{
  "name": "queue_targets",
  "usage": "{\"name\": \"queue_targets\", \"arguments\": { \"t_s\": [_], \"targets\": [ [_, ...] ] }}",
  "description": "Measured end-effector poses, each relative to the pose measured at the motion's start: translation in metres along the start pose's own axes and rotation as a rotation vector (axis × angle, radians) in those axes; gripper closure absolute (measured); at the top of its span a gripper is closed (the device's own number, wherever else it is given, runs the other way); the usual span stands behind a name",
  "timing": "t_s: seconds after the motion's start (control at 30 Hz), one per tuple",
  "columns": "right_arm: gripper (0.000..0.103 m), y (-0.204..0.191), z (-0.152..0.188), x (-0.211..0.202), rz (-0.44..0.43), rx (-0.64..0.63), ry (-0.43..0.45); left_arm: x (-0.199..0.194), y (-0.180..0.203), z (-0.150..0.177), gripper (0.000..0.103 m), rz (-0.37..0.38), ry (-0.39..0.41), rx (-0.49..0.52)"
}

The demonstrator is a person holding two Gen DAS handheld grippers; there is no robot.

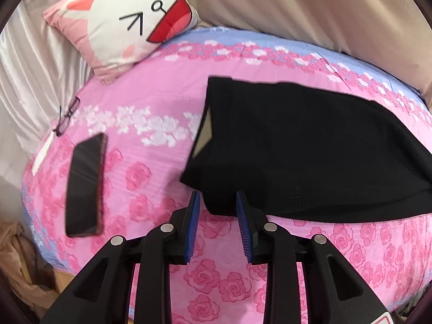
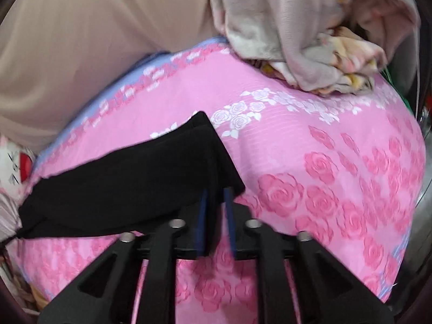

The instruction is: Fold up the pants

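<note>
Two tools are over the bed (image 1: 167,86), one in each of your hands. The black pants (image 1: 310,148) lie on the pink rose sheet, folded into a long flat shape that runs across the bed.

Your left tool (image 1: 218,197) points down at the near corner of the pants. Its two blue pads (image 1: 193,226) stand a little apart. The corner of the black cloth sits between them at the tips. You can see a gap beside the cloth, so I cannot tell if the pads are really squeezing it.

Your right tool (image 2: 216,197) is at the other end of the pants (image 2: 129,186). Its blue pads are close together with a fold of black cloth between them, and the cloth fills the space. That picture is blurry, so the edges are hard to see.

Left of the pants on the bed lies a dark phone (image 1: 85,186), well apart from them. A pair of glasses (image 1: 67,116) lies just past the phone. A pink and white cat pillow (image 1: 121,21) sits at the far corner of the bed. At the other far corner there is a heap of pale blankets (image 2: 302,32). A beige curtain (image 2: 94,40) hangs behind the bed.
</note>
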State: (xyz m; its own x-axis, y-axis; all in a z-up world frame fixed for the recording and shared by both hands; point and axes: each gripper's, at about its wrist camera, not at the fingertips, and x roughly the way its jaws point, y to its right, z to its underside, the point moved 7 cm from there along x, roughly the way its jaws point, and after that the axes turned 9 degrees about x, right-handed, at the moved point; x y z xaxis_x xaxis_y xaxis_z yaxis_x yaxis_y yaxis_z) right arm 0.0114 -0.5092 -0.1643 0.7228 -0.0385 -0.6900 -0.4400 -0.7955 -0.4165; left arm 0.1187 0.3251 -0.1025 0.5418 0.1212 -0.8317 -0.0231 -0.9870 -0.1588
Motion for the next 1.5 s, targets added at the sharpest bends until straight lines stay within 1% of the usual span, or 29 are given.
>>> {"name": "queue_targets", "arguments": {
  "t_s": [0.03, 0.07, 0.1, 0.17, 0.2, 0.23, 0.27, 0.3, 0.37, 0.47, 0.57, 0.63, 0.67, 0.7, 0.73, 0.8, 0.9, 0.93, 1.0, 1.07, 1.13, 1.2, 1.23, 1.27, 1.37, 1.4, 1.43, 1.47, 1.5],
  "targets": [
    [0.058, 0.000, -0.001, -0.008, -0.014, 0.010, 0.020, -0.006, -0.007, -0.005, 0.078, -0.057, 0.012, 0.000],
    [0.050, 0.003, -0.004, -0.014, -0.025, 0.017, 0.037, -0.010, -0.012, -0.008, 0.078, -0.104, 0.023, 0.002],
    [0.037, 0.004, -0.009, -0.023, -0.044, 0.033, 0.069, -0.014, -0.017, -0.012, 0.078, -0.131, 0.031, 0.004],
    [0.035, 0.004, -0.014, -0.032, -0.097, 0.068, 0.094, -0.016, -0.027, -0.016, 0.078, -0.106, 0.023, -0.043],
    [0.032, -0.002, -0.016, -0.035, -0.131, 0.078, 0.103, -0.017, -0.025, -0.015, 0.078, -0.063, 0.021, -0.066],
    [0.029, -0.006, -0.016, -0.037, -0.131, 0.072, 0.113, -0.017, -0.019, -0.012, 0.077, -0.022, 0.015, -0.065],
    [0.029, -0.008, -0.017, -0.036, -0.126, 0.065, 0.120, -0.018, -0.010, -0.008, 0.070, 0.010, 0.014, -0.061],
    [0.029, -0.012, -0.015, -0.036, -0.117, 0.056, 0.126, -0.019, -0.003, -0.005, 0.048, 0.032, 0.016, -0.058],
    [0.029, -0.018, -0.011, -0.038, -0.108, 0.055, 0.136, -0.022, 0.017, 0.004, 0.027, 0.072, 0.043, -0.049],
    [0.029, -0.035, -0.008, -0.040, -0.105, 0.028, 0.148, -0.021, 0.028, 0.011, 0.026, 0.064, 0.046, -0.052],
    [0.029, -0.055, -0.003, -0.038, -0.103, -0.018, 0.140, -0.006, 0.017, 0.009, 0.027, 0.081, 0.025, -0.134],
    [0.029, -0.065, 0.001, -0.035, -0.087, -0.044, 0.141, 0.009, 0.013, 0.004, 0.034, 0.104, 0.000, -0.174],
    [0.029, -0.069, 0.004, -0.033, -0.086, -0.046, 0.135, 0.016, 0.014, 0.000, 0.064, 0.112, -0.005, -0.178],
    [0.029, -0.071, 0.005, -0.031, -0.083, -0.044, 0.132, 0.021, 0.015, -0.002, 0.082, 0.114, -0.018, -0.168],
    [0.029, -0.073, 0.008, -0.029, -0.074, -0.040, 0.130, 0.027, 0.016, -0.008, 0.082, 0.099, -0.037, -0.142],
    [0.029, -0.076, 0.009, -0.029, -0.067, -0.042, 0.131, 0.024, 0.013, -0.023, 0.085, 0.086, -0.005, -0.094],
    [0.029, -0.078, 0.008, -0.039, -0.059, -0.049, 0.156, -0.008, -0.006, -0.055, 0.084, 0.121, 0.098, -0.086],
    [0.028, -0.076, 0.008, -0.042, -0.053, -0.049, 0.164, -0.016, -0.015, -0.063, 0.084, 0.110, 0.128, -0.076],
    [0.022, -0.064, 0.007, -0.042, -0.014, -0.038, 0.169, -0.005, -0.034, -0.065, 0.083, 0.065, 0.099, -0.079],
    [0.022, -0.047, 0.006, -0.038, 0.021, -0.002, 0.150, 0.032, -0.040, -0.047, 0.083, 0.045, -0.013, -0.075],
    [0.022, -0.039, 0.003, -0.037, 0.015, 0.033, 0.144, 0.051, -0.033, -0.028, 0.083, 0.026, -0.061, -0.063],
    [0.021, -0.035, 0.001, -0.035, 0.015, 0.039, 0.127, 0.050, -0.026, -0.022, 0.082, -0.019, -0.029, -0.042],
    [0.014, -0.034, 0.000, -0.031, 0.030, 0.034, 0.112, 0.048, -0.024, -0.021, 0.081, -0.031, -0.020, -0.043],
    [0.011, -0.032, 0.000, -0.026, 0.053, 0.029, 0.091, 0.047, -0.023, -0.020, 0.081, -0.035, -0.022, -0.044],
    [0.011, -0.028, 0.006, -0.003, 0.110, 0.007, 0.002, 0.049, -0.024, -0.020, 0.078, -0.043, -0.038, -0.048],
    [0.018, -0.029, 0.011, 0.007, 0.115, -0.009, -0.028, 0.050, -0.026, -0.020, 0.078, -0.042, -0.043, -0.053],
    [0.056, -0.033, 0.016, 0.017, 0.108, -0.038, -0.062, 0.051, -0.027, -0.021, 0.078, -0.042, -0.046, -0.057],
    [0.078, -0.036, 0.021, 0.027, 0.131, -0.073, -0.099, 0.052, -0.027, -0.022, 0.078, -0.044, -0.049, -0.063],
    [0.088, -0.045, 0.019, 0.029, 0.188, -0.129, -0.085, 0.052, -0.027, -0.022, 0.078, -0.047, -0.051, -0.068]
  ]
}}
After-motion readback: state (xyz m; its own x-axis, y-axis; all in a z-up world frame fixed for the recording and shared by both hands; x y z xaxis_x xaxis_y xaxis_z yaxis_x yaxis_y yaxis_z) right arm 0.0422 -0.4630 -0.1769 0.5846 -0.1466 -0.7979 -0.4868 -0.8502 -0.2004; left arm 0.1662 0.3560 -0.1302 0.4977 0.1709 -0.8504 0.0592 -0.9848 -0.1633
